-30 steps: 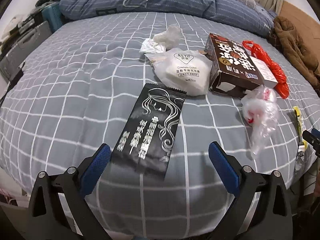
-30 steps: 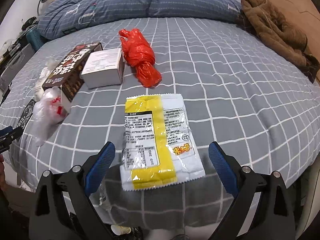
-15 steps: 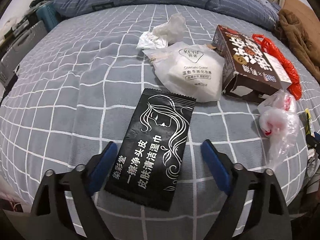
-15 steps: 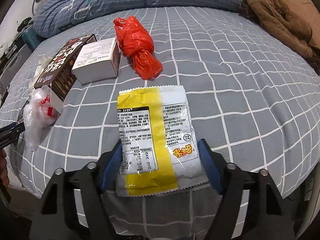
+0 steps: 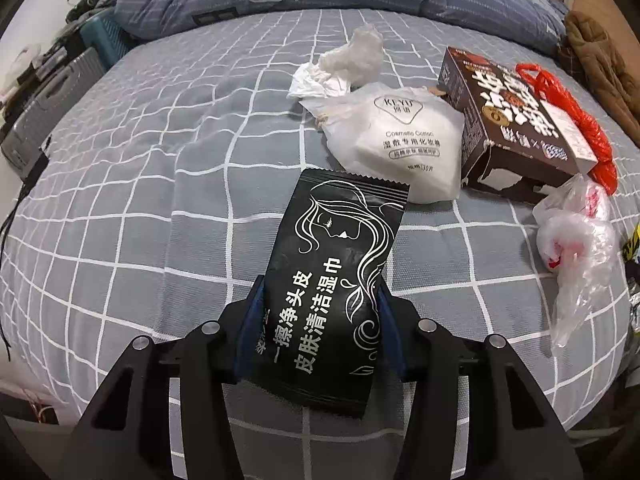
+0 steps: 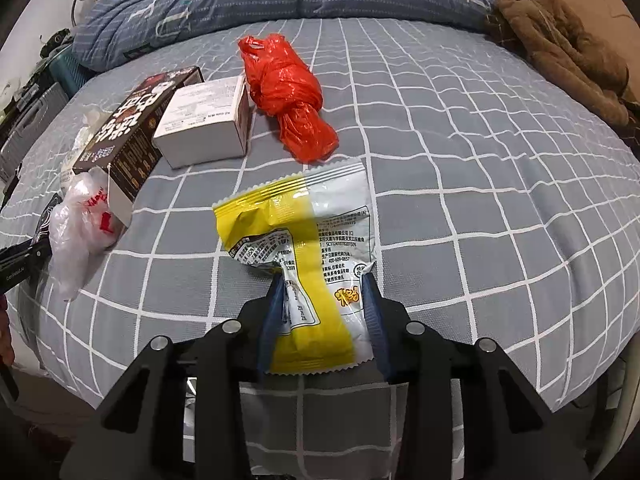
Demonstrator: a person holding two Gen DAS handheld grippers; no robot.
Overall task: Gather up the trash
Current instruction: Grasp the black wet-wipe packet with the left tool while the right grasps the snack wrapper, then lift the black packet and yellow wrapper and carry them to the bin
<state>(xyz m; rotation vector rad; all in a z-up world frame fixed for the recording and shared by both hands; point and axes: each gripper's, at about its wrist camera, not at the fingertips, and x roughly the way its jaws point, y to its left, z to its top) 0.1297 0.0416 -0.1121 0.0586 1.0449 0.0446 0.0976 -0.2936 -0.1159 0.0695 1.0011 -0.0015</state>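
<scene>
Left wrist view, left gripper (image 5: 320, 316) closing, pads pinching black wipes packet (image 5: 336, 284), white cotton bag (image 5: 400, 140) at one o'clock, right gripper (image 6: 322, 312) closing, crumpling yellow snack packet (image 6: 304, 248), red bag (image 6: 286, 92) at twelve.

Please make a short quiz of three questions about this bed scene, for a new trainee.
1. True or false: the left gripper closes around the black wet-wipe packet.
2. Which wrapper buckles between the closing jaws of the right gripper? A. the yellow and white snack wrapper B. a green one
3. Fill in: the white box lies beside the red ____.

Key: 1 true; 2 A; 3 plastic bag.
</scene>
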